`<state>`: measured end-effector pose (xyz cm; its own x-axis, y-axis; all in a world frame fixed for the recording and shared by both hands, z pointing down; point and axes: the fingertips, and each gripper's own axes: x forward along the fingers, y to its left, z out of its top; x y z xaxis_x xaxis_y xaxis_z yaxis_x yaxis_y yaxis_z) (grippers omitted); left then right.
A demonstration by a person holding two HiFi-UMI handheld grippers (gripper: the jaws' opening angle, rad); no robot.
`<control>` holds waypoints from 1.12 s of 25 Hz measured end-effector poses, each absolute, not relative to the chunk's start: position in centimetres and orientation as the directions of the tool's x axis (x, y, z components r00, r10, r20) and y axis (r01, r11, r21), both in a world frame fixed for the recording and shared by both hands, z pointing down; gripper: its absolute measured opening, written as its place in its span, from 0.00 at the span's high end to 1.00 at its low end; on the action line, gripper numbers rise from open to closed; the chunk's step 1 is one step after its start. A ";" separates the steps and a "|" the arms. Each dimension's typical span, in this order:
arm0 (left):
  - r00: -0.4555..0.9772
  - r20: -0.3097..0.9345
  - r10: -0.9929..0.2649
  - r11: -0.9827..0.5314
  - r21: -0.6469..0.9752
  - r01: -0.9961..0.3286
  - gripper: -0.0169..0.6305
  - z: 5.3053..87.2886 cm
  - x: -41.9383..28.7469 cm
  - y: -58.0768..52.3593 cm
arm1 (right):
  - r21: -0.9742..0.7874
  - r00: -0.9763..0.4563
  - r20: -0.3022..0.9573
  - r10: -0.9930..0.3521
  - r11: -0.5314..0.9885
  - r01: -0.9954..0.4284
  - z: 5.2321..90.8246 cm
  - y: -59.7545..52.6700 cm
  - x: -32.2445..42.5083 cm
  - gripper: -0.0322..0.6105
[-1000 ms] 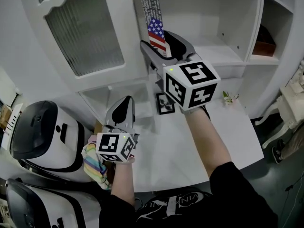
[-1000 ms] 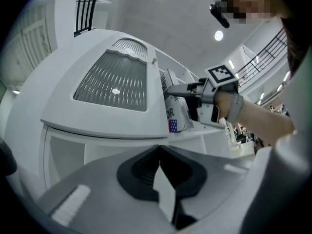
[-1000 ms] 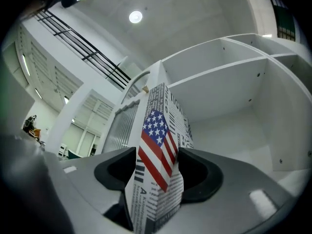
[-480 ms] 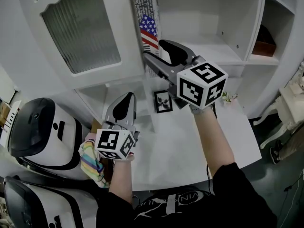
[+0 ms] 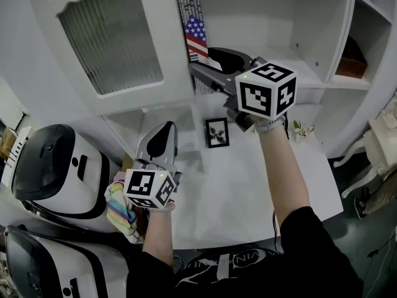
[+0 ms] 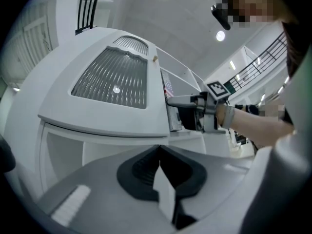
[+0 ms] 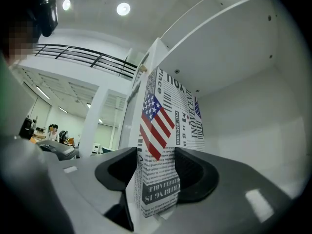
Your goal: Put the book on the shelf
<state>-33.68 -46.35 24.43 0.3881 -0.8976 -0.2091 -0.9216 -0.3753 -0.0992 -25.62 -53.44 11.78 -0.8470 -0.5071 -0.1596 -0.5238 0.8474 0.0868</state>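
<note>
Right hand-held gripper (image 5: 200,73) is clamped on the lower end of the book (image 5: 193,17), upright at the shelf (image 5: 282,59) left wall. Released while leaning, it could topple off the shelf. Left hand-held gripper (image 5: 163,135) is closed on nothing, below the shelf.

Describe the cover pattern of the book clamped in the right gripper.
The tall book has black-and-white newsprint lettering plus an American flag; right gripper view.

Lower end of book (image 5: 196,33) hidden behind right tongs (image 5: 201,61), its print illegible

Bright ceiling lights; fisheye edges dark, warped.
</note>
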 end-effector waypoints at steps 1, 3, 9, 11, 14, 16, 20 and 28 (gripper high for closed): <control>0.386 -0.210 -0.899 -0.373 -0.099 -0.923 0.97 24.4 -33.7 -46.3 | 0.082 -0.849 -0.157 -0.505 0.850 -0.520 11.8 -53.6 -25.7 0.56; 0.382 -0.210 -0.900 -0.370 -0.096 -0.924 0.97 24.4 -33.7 -46.3 | 0.073 -0.856 -0.152 -0.494 0.858 -0.508 11.8 -53.9 -25.8 0.56; 0.372 -0.212 -0.904 -0.360 -0.094 -0.928 0.97 24.4 -34.1 -46.1 | 0.072 -0.869 -0.123 -0.479 0.869 -0.489 11.8 -54.1 -25.7 0.56; 0.367 -0.215 -0.905 -0.354 -0.094 -0.930 0.97 24.4 -34.1 -46.0 | 0.080 -0.872 -0.123 -0.473 0.871 -0.484 12.0 -53.9 -25.6 0.56; 0.362 -0.218 -0.906 -0.350 -0.095 -0.932 0.97 24.3 -34.1 -45.8 | 0.091 -0.880 -0.121 -0.459 0.878 -0.470 12.4 -53.3 -25.4 0.56; 0.362 -0.219 -0.906 -0.349 -0.095 -0.932 0.97 24.2 -34.1 -45.8 | 0.112 -0.877 -0.106 -0.468 0.871 -0.478 12.7 -53.1 -25.2 0.58; 0.363 -0.219 -0.906 -0.352 -0.092 -0.932 0.97 24.2 -33.9 -45.8 | 0.153 -0.869 -0.069 -0.490 0.855 -0.495 13.3 -53.2 -24.8 0.70; 0.372 -0.222 -0.901 -0.362 -0.084 -0.928 0.97 24.3 -33.4 -45.7 | 0.173 -0.853 -0.031 -0.521 0.838 -0.518 13.3 -54.7 -25.3 0.71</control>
